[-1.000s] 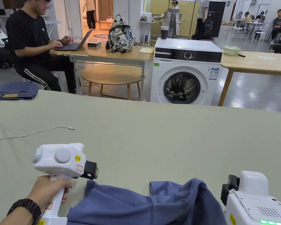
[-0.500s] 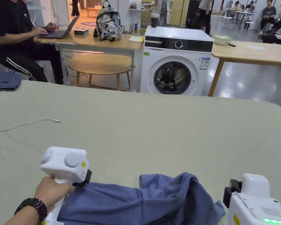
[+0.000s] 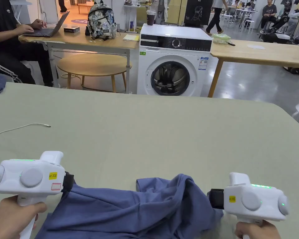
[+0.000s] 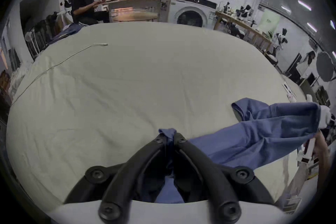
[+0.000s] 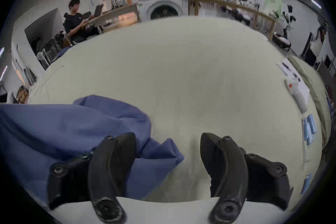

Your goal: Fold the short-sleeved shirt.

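A blue short-sleeved shirt [image 3: 139, 211] lay crumpled along the near edge of a table covered in pale green cloth [image 3: 164, 137], stretched between the two hand-held grippers. The left gripper [image 4: 168, 137] sat at the shirt's left end; in the left gripper view its two black jaws met at the tips with a small bunch of blue fabric pinched between them, so it held the shirt firmly. In the head view the same gripper [image 3: 68, 183] appeared as a white housing gripped by the person's left hand [image 3: 11, 217], its black nose buried in the cloth.

The right gripper [image 5: 168, 144] was at the shirt's right end. In the right gripper view its jaws stood wide apart; the left jaw lay over the blue fabric while the right jaw hung over bare table cover, and nothing was clamped between them. In the head view its white body [image 3: 215, 198] touched the bunched right edge of the shirt.

A thin white cable [image 3: 21, 127] trailed across the left side of the table, well apart from the shirt. Beyond the far edge stood a white front-loading washing machine [image 3: 173, 62], a round wooden table [image 3: 92, 63], and a desk where a seated person [image 3: 5, 37] typed on a laptop [image 3: 47, 29] near a patterned backpack [image 3: 101, 21].
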Demonstrator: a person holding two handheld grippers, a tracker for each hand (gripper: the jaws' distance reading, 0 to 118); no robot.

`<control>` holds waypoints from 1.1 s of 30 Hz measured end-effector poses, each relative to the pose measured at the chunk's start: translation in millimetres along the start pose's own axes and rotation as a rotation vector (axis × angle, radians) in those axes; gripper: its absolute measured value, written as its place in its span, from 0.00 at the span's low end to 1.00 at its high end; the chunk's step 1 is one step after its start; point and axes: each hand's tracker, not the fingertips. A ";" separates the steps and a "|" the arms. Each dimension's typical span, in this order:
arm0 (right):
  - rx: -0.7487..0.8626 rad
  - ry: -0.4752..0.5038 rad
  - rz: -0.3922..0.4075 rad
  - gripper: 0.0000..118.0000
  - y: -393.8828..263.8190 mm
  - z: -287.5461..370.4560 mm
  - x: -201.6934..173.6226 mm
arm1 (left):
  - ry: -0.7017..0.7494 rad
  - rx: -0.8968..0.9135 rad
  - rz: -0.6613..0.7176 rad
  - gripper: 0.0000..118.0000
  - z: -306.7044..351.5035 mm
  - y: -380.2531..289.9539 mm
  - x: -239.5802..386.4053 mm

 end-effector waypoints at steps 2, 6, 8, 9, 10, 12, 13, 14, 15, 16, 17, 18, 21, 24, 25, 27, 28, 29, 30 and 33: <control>-0.077 -0.019 -0.018 0.64 -1.4 -14.6 -0.5 | 0.006 0.002 -0.007 0.01 5.7 -6.0 4.7; -0.130 -0.016 0.014 0.40 -14.8 -21.4 -7.2 | 0.009 0.000 -0.012 0.01 9.4 -12.5 8.1; -0.090 -0.047 0.042 0.08 -20.0 -11.4 -8.9 | 0.009 -0.004 -0.006 0.01 11.1 -14.7 8.6; -0.090 -0.024 0.030 0.05 -20.0 -10.3 -5.3 | 0.007 -0.003 -0.005 0.01 9.3 -12.8 6.6; -0.097 0.021 -0.010 0.05 -19.5 -7.4 -3.3 | 0.008 -0.001 -0.007 0.01 10.3 -12.9 7.1; -0.067 0.006 0.000 0.05 -19.6 6.3 -3.7 | 0.009 0.002 -0.010 0.01 13.8 -11.8 7.1; -0.019 0.003 0.020 0.05 -18.7 13.4 -4.0 | 0.007 0.009 -0.009 0.01 16.0 -10.3 6.0; 0.017 -0.018 0.033 0.05 -17.7 21.5 -4.9 | 0.005 0.023 -0.010 0.01 20.3 -9.1 5.7; 0.057 -0.037 0.041 0.05 -13.6 20.9 4.3 | 0.008 0.040 -0.013 0.01 24.9 -7.1 5.4; 0.100 -0.033 0.045 0.04 -11.2 30.2 5.6 | 0.018 0.057 -0.012 0.01 30.9 -4.6 4.7; 0.139 -0.027 0.045 0.04 -8.0 40.1 7.1 | 0.023 0.079 -0.008 0.01 37.9 -2.2 2.8; 0.172 -0.038 0.048 0.04 -4.5 49.6 8.4 | 0.022 0.100 -0.001 0.01 45.4 1.6 0.4; 0.303 -0.126 0.085 0.04 11.1 72.4 15.1 | 0.015 0.157 0.000 0.01 70.0 12.9 -6.7; 0.383 -0.138 0.092 0.04 21.8 105.9 10.7 | 0.048 0.206 -0.024 0.01 95.1 27.0 -12.1; 0.399 -0.138 0.091 0.04 26.3 113.9 11.9 | 0.052 0.225 -0.024 0.01 103.7 31.4 -15.1; 0.442 -0.155 0.101 0.04 37.8 127.1 11.6 | 0.065 0.257 -0.019 0.01 122.0 44.2 -20.8; 0.461 -0.162 0.111 0.04 43.3 134.2 11.2 | 0.082 0.286 -0.021 0.01 131.6 50.2 -23.2; 0.487 -0.167 0.111 0.04 48.4 141.5 11.0 | 0.094 0.307 -0.020 0.01 140.7 55.5 -25.6; 0.509 -0.174 0.120 0.04 54.6 149.1 10.5 | 0.101 0.323 -0.014 0.01 150.6 62.7 -28.7; 0.566 -0.194 0.137 0.04 70.2 178.8 -2.4 | 0.134 0.377 -0.006 0.01 170.3 89.6 -48.7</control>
